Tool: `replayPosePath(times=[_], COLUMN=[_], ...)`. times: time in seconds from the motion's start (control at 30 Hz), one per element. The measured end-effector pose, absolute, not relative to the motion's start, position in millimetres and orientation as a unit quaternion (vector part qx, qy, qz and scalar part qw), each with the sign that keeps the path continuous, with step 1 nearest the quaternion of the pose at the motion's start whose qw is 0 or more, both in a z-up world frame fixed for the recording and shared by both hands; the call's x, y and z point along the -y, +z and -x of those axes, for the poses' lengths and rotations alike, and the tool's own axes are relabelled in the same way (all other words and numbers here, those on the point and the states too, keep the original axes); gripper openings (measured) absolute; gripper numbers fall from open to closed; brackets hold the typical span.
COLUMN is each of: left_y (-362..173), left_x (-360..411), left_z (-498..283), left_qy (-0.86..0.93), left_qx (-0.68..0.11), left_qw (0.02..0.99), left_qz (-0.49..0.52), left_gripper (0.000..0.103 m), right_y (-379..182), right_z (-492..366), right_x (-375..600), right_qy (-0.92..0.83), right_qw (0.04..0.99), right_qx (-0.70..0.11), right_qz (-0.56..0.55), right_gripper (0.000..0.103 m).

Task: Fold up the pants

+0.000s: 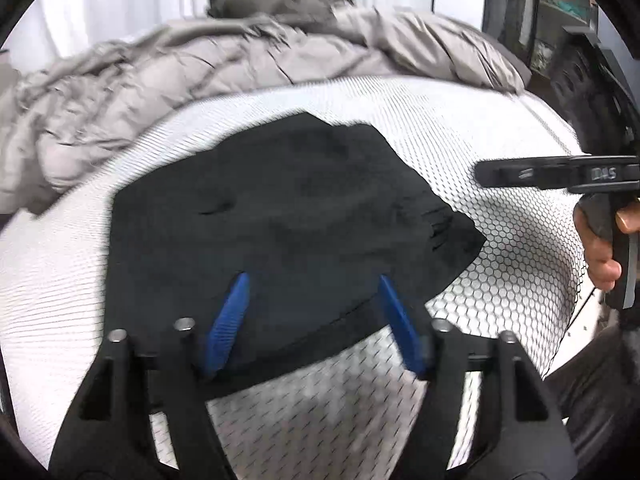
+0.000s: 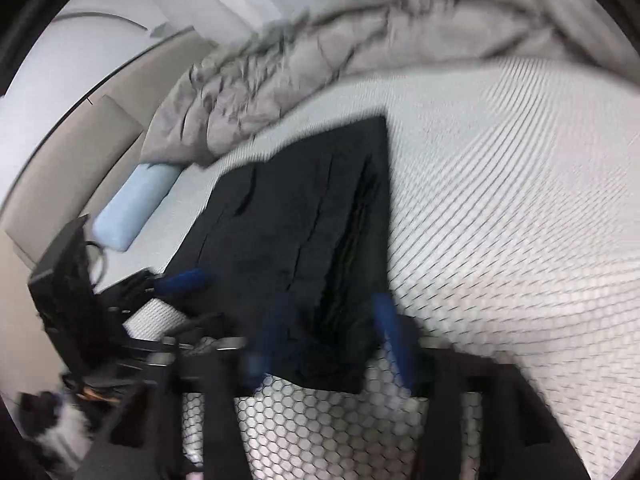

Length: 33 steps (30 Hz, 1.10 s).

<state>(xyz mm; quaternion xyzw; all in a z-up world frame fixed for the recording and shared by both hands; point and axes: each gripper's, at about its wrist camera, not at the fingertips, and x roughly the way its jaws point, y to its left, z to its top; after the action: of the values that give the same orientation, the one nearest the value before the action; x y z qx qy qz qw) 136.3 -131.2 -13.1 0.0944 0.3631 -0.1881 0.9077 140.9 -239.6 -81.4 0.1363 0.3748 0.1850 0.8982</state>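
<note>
The black pants [image 1: 280, 208] lie folded into a compact stack on the white honeycomb-patterned bed cover [image 1: 480, 152]. My left gripper [image 1: 314, 284] is open with its blue fingers apart, hovering over the near edge of the pants and holding nothing. In the right wrist view the pants [image 2: 300, 220] show as a layered fold. My right gripper [image 2: 334, 308] is open above their near end, blurred. The right gripper's body also shows in the left wrist view [image 1: 560, 172], held off to the right of the pants.
A rumpled grey duvet [image 1: 200, 64] is piled along the far side of the bed. A light blue pillow [image 2: 132, 204] lies at the left by a beige headboard [image 2: 60, 168]. Dark furniture [image 1: 580, 60] stands at the right.
</note>
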Motion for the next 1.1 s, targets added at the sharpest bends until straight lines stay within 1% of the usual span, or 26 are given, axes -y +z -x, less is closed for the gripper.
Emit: replayPosePath(times=[0.03, 0.07, 0.1, 0.13, 0.17, 0.27, 0.4, 0.57, 0.7, 1.1], left_y=[-7.4, -0.4, 3.5, 6.3, 8.2, 9.2, 4.3, 1.1, 0.8, 3.2], left_x=[123.5, 111.8, 103.7, 95.9, 87.0, 62.0, 41.8, 32.5, 33.1, 41.6], left_z=[-129.2, -119.3, -114.2, -110.1, -104.3, -83.4, -62.0, -46.9, -39.1, -43.4], left_qy=[-0.182, -0.171, -0.163, -0.153, -0.139, -0.103, -0.063, -0.049, -0.051, -0.059], left_qx=[-0.351, -0.331, -0.321, -0.314, -0.307, -0.289, -0.287, -0.269, -0.249, -0.232], left_qw=[0.914, 0.925, 0.93, 0.935, 0.94, 0.952, 0.955, 0.961, 0.967, 0.971], left_qz=[-0.091, -0.08, -0.072, -0.062, -0.047, 0.0, 0.029, 0.029, 0.026, 0.009], left_gripper=[0.083, 0.086, 0.087, 0.093, 0.103, 0.102, 0.102, 0.102, 0.102, 0.102], right_y=[-74.5, -70.3, -66.3, -62.1, -60.4, -52.9, -53.8, -65.0, -70.9, -71.9], right_z=[-128.8, -123.5, -115.6, -107.5, -104.3, -88.6, -67.3, -44.1, -33.9, -36.7], right_x=[242.1, 242.0, 243.1, 242.2, 243.4, 235.5, 209.1, 174.1, 155.4, 137.8], right_qy=[0.172, 0.161, 0.152, 0.147, 0.151, 0.168, 0.18, 0.17, 0.154, 0.16], right_qw=[0.91, 0.916, 0.922, 0.928, 0.93, 0.937, 0.948, 0.96, 0.97, 0.972], right_qx=[-0.353, -0.343, -0.333, -0.321, -0.312, -0.281, -0.25, -0.214, -0.186, -0.174], right_qz=[-0.132, -0.128, -0.122, -0.118, -0.119, -0.124, -0.081, -0.059, -0.01, 0.0], right_gripper=[0.085, 0.091, 0.092, 0.094, 0.097, 0.102, 0.103, 0.103, 0.103, 0.103])
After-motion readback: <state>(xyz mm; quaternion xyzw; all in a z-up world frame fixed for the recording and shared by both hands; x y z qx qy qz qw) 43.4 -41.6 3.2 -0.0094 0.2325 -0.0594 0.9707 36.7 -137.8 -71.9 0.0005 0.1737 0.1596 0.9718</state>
